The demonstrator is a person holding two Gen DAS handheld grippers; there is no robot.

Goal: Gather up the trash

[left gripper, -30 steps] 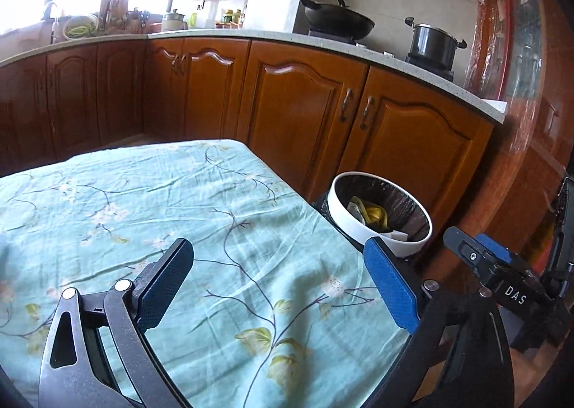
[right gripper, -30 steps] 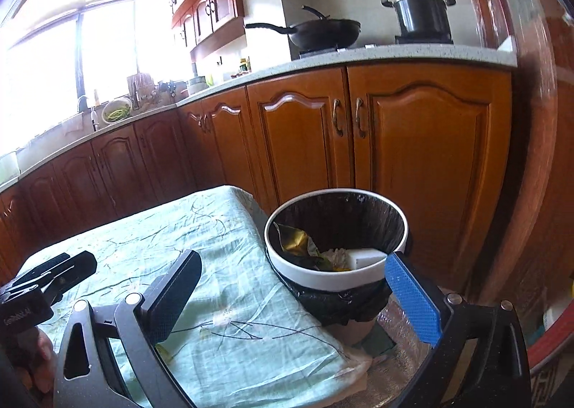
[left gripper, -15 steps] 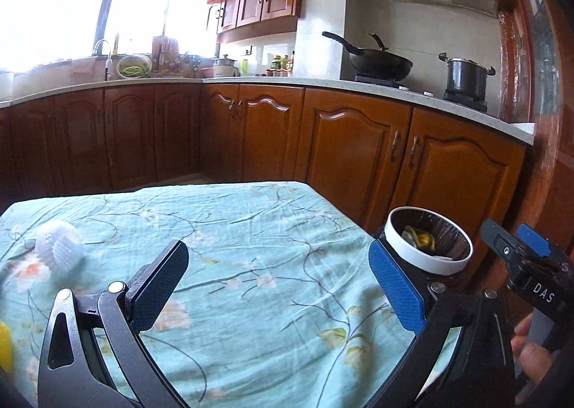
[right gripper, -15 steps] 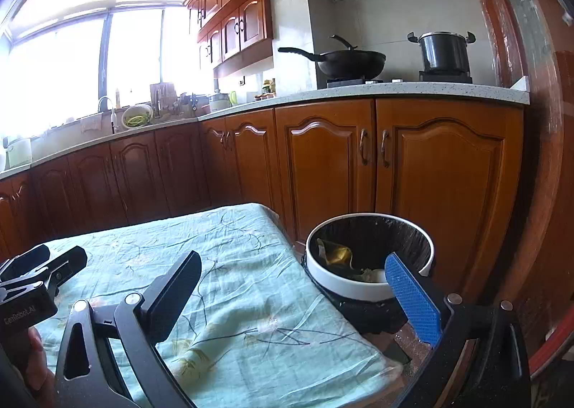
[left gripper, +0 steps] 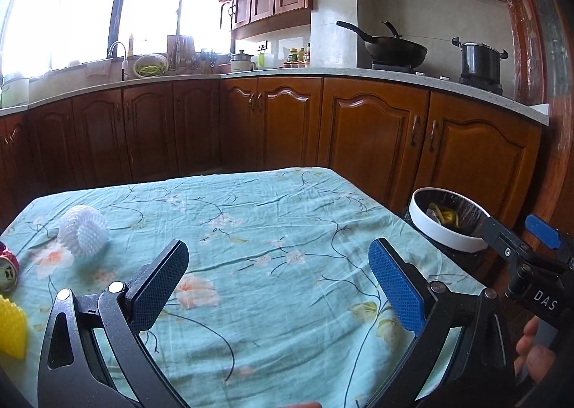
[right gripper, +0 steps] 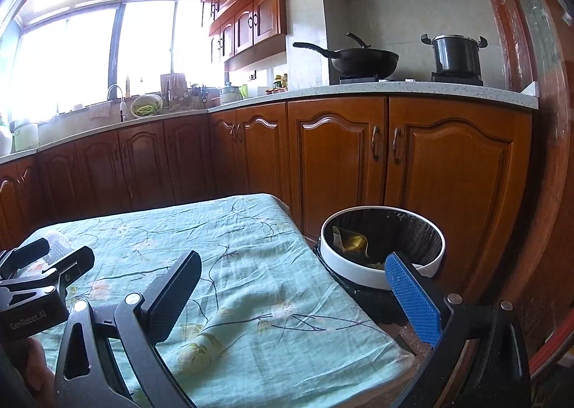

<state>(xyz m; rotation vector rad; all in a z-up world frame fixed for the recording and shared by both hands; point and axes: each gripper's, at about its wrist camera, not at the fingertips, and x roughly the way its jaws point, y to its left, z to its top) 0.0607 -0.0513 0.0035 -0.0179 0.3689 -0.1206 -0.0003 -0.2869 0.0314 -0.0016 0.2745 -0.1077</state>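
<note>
Both grippers hang over the surface (left gripper: 272,221) with jaws spread wide and nothing between them, so each is free for a next piece. The left gripper (left gripper: 278,284) faces the far left corner, where the trash lies: a white foam net (left gripper: 83,230), a red can (left gripper: 8,270) and a yellow piece (left gripper: 10,327) at the edge of view. The bin (right gripper: 380,246) stands just beside the right edge, low, so trash can drop in. The right gripper (right gripper: 301,300) is near it.
</note>
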